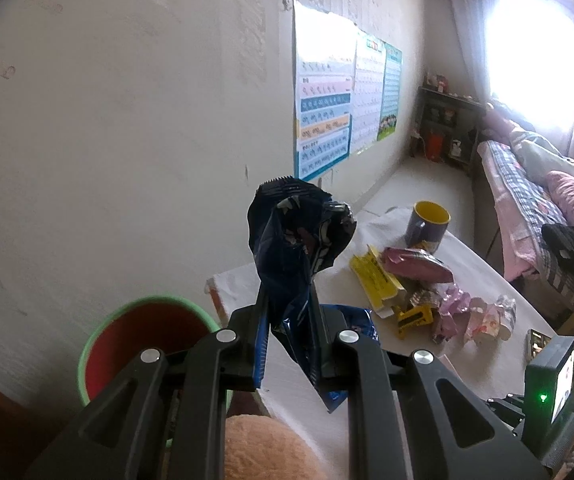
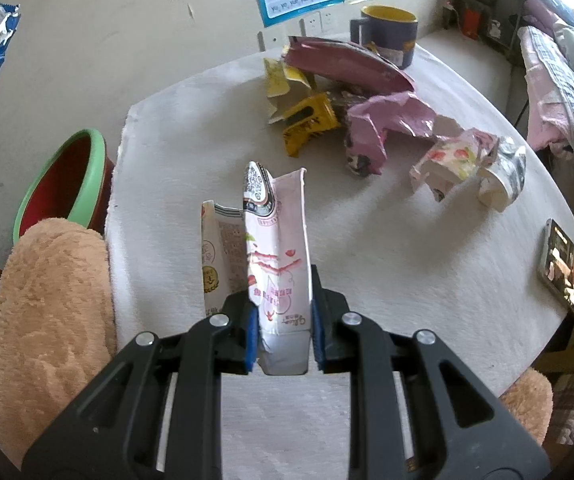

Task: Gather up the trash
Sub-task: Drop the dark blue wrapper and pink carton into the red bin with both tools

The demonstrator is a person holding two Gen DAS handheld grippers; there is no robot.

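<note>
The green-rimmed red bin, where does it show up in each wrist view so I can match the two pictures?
Left wrist view: the green-rimmed red bin sits bottom left, against the wall, partly behind the left gripper.
Right wrist view: the bin is at the left edge, beside the white table, above a fuzzy tan sleeve.
Shared landmark: the yellow-lined mug at the table's far end.

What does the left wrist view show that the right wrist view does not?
Only the left wrist view shows the left gripper shut on a dark blue wrapper, and a second blue wrapper lying on the table. Only the right wrist view shows the right gripper shut on a pink-and-white carton, and a phone at the table's edge. Both show the green-rimmed bin, the yellow-lined mug and the wrapper pile.
</note>
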